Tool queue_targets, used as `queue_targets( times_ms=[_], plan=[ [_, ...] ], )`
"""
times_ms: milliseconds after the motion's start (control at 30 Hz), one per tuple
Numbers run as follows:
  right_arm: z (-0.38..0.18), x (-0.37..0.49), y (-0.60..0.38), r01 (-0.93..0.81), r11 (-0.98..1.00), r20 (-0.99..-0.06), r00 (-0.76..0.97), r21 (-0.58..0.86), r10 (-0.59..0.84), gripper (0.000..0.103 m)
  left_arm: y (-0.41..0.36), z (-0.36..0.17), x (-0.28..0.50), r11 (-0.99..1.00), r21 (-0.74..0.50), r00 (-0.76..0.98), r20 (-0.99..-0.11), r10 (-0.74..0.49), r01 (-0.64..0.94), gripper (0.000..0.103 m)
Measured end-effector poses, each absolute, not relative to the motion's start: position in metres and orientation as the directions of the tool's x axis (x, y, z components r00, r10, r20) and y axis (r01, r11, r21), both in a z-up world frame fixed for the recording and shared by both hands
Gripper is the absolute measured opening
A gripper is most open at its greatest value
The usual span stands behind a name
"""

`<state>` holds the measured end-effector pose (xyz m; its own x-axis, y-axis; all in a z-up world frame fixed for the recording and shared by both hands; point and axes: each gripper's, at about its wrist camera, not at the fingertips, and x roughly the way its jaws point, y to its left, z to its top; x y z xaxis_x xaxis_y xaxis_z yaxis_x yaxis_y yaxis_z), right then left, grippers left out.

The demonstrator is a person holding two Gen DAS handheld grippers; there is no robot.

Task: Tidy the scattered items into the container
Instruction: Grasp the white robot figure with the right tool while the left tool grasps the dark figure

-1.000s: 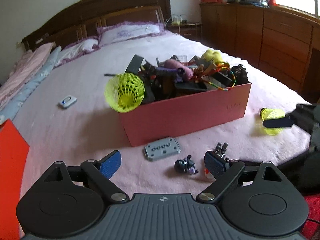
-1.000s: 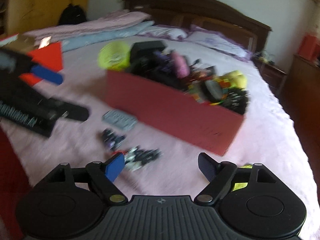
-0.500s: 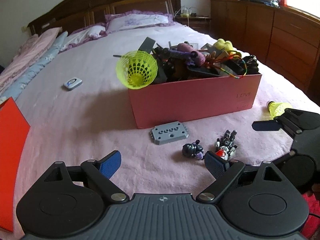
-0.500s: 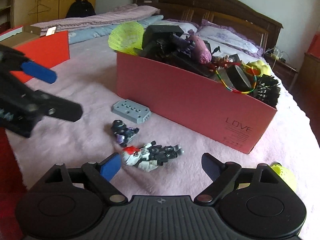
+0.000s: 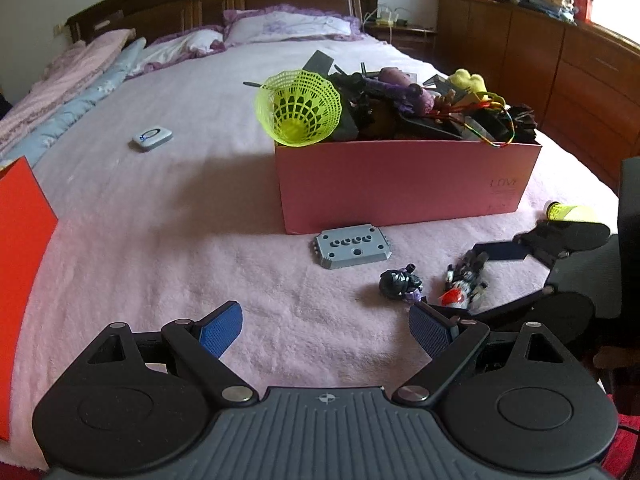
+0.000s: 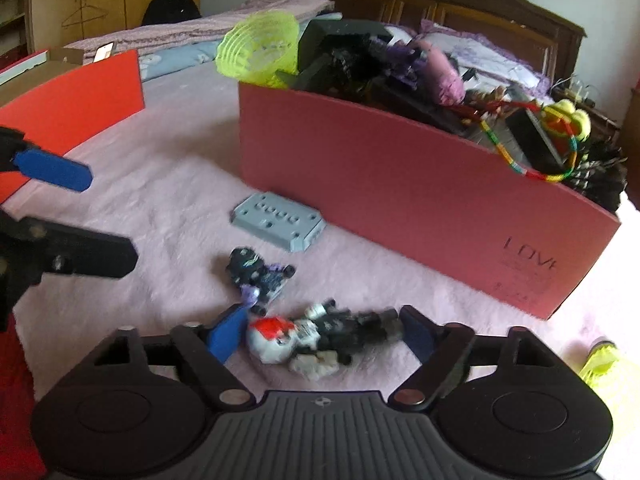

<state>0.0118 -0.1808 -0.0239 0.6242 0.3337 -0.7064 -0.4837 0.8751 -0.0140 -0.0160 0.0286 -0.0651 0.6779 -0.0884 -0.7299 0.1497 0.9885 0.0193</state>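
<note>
The pink box [image 5: 400, 184] is brimming already; near it, the grey plate [image 5: 351, 246], two toy figures and a yellow shuttlecock [image 5: 568, 213] are waiting. The right gripper [image 6: 324, 334], jaws just closing, is straddling the white robot toy [image 6: 316, 336] ungrasped; the left gripper [image 5: 325, 330] is hanging released, empty.

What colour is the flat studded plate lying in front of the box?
Light blue-grey; the flat studded plate shows best in the right wrist view.

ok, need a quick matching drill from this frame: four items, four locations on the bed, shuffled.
Items:
1. grey plate with holes
2. robot figure with red part
3. large yellow-green mesh shuttlecock
4. small white device

Places:
A. between the right gripper fingers
B. propped at the pink box corner
C. alone on the blanket, far left of the box
D. flat on the blanket just before the box

Pairs: 1-D, 2-A, 3-B, 4-C
</note>
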Motion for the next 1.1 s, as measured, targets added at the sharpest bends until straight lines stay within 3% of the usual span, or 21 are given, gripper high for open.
queue_targets(
  times_ms=[367, 567, 667, 767, 1100],
  plan=[
    [-0.021, -0.045, -0.222, -0.349, 0.937, -0.716, 0.661, -0.031, 0.223, 0.08, -0.016, -0.085, 0.008, 0.96, 0.049, 0.67, -0.727, -0.155, 0.275, 0.089],
    [-0.025, -0.066, -0.24, -0.269, 0.963, -0.732, 0.658, -0.011, 0.175, 0.08, -0.04, -0.113, 0.03, 0.951, 0.049, 0.626, -0.763, -0.161, 0.304, 0.081],
    [-0.028, -0.069, -0.241, -0.258, 0.966, -0.731, 0.661, -0.008, 0.17, 0.08, -0.042, -0.122, 0.038, 0.951, 0.025, 0.607, -0.775, -0.176, 0.308, 0.066],
    [-0.031, -0.068, -0.24, -0.252, 0.968, -0.729, 0.664, -0.008, 0.167, 0.081, -0.041, -0.12, 0.037, 0.949, 0.017, 0.611, -0.769, -0.19, 0.316, 0.042],
    [-0.033, -0.067, -0.239, -0.23, 0.973, -0.728, 0.666, 0.01, 0.165, 0.082, -0.017, -0.103, -0.007, 0.954, -0.028, 0.6, -0.772, -0.209, 0.297, 0.04]
  ],
)
